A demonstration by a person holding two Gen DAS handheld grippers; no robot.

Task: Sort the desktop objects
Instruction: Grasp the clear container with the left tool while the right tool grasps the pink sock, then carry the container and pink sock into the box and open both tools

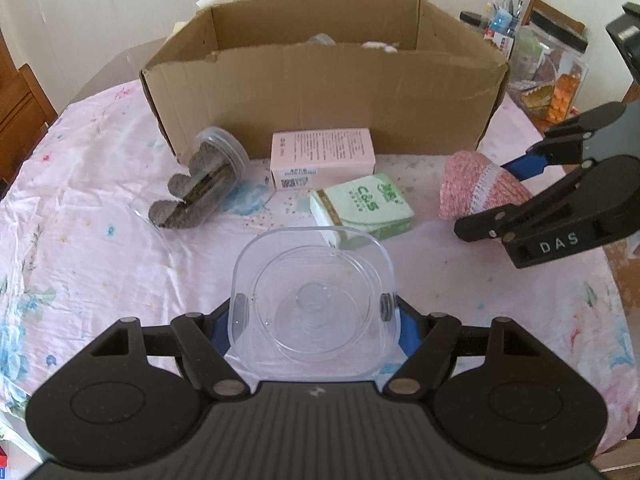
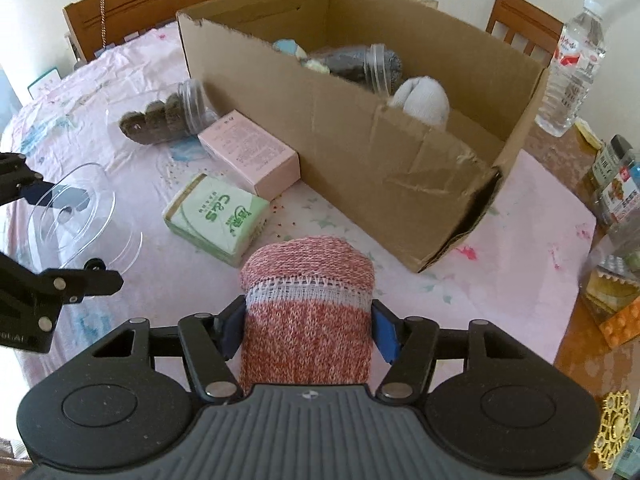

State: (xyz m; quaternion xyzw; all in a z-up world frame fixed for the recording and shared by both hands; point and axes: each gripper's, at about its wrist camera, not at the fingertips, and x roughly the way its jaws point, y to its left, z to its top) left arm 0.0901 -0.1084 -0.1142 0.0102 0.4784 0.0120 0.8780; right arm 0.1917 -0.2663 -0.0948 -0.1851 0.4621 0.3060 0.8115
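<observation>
Left gripper (image 1: 314, 306): fingers closed on clear plastic lid (image 1: 314, 300), held off the cloth, presumably for boxing. Right gripper (image 2: 308, 320): clamped round pink knitted sock (image 2: 306, 308), likewise held off the cloth. Tissue pack (image 1: 362, 204), pink carton (image 1: 322, 156), at 12 o'clock of the lid. Jar (image 1: 204, 178) at 11. Cardboard box (image 1: 320, 96) beyond, holding sorted items.

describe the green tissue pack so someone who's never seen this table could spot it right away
Find the big open cardboard box on the pink floral tablecloth. In front of its long side lies a pink carton, and the tissue pack sits just in front of that. It is the only pale green thing there: a soft plastic-wrapped block with green lettering.
</observation>
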